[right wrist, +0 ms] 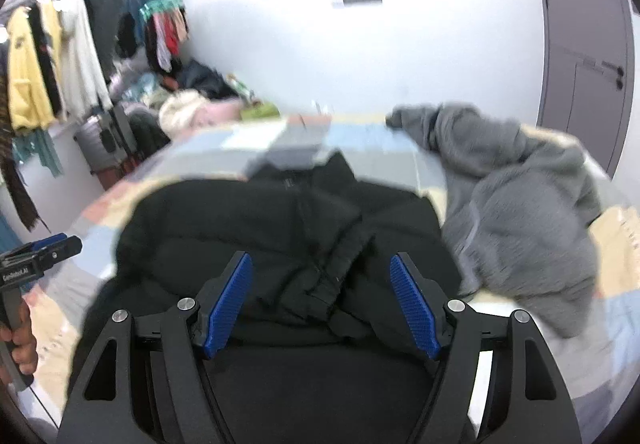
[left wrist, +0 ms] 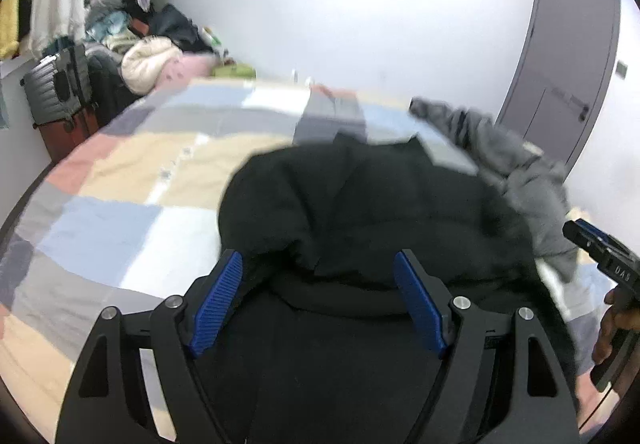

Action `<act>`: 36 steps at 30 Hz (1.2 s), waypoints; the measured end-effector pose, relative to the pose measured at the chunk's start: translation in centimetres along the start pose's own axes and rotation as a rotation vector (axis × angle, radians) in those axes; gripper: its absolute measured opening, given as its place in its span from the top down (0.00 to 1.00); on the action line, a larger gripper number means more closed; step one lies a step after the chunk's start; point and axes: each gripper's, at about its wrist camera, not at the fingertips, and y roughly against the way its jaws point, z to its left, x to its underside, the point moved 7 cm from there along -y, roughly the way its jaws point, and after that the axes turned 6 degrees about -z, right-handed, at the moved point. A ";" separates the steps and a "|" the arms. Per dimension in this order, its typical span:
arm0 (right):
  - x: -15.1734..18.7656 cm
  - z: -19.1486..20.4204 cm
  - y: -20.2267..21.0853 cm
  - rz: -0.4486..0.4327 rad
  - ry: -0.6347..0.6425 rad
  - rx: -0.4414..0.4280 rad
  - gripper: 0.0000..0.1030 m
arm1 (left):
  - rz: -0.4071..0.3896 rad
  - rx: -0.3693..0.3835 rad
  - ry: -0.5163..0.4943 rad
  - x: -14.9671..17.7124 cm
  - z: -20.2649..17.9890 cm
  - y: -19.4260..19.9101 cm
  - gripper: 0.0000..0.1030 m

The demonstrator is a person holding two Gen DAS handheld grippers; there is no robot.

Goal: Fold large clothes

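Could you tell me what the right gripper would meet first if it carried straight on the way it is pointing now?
Most likely the bulky black padded jacket on the patchwork bedspread: it fills the view between the open right gripper fingers. Blur leaves the gap unclear.

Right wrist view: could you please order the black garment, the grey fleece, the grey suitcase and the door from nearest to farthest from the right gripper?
1. Black garment: on the bed directly under the right gripper, whose jaws stand open.
2. Grey fleece: crumpled on the bed, ahead to the right.
3. Grey suitcase: on the floor past the bed's far left corner.
4. Door: far right wall.
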 end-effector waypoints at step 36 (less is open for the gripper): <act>7.8 -5.4 20.9 0.044 -0.046 -0.124 0.29 | -0.014 0.041 0.183 13.5 15.6 23.6 0.22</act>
